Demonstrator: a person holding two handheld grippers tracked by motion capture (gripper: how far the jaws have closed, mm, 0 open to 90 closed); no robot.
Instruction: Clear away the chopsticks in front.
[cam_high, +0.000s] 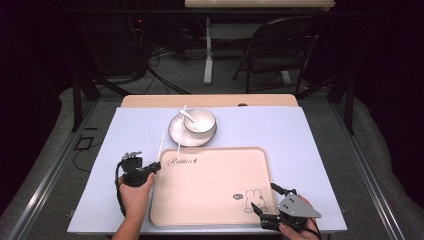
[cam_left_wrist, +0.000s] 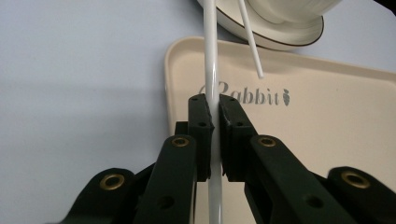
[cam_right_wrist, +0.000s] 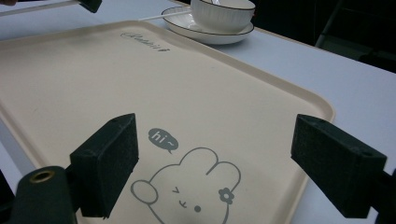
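The chopstick (cam_left_wrist: 211, 56) that we hold is a thin white stick, pinched between the pads of our left gripper (cam_left_wrist: 214, 112), and it runs forward from the jaws over the tray's near-left corner toward the plate. Going by size, the table (cam_high: 310, 145) with its pale blue top bears everything. On it lies the cream tray (cam_high: 210, 195), which has "Rabbit" printed near its far left corner and a cartoon rabbit with a "hi~" bubble near its near right corner. Just beyond the tray's far edge stands the plate (cam_high: 176, 135), white with a dark rim, and the bowl (cam_high: 202, 120) sits on it with a white spoon (cam_high: 188, 115) inside. A second chopstick (cam_high: 179, 135) leans across the plate, its lower tip reaching the tray's far edge. Our left gripper sits just off the tray's left edge, clenched on the stick. Our right gripper (cam_right_wrist: 215, 158) hovers over the tray's near right corner with its jaws spread wide above the rabbit, holding nothing.
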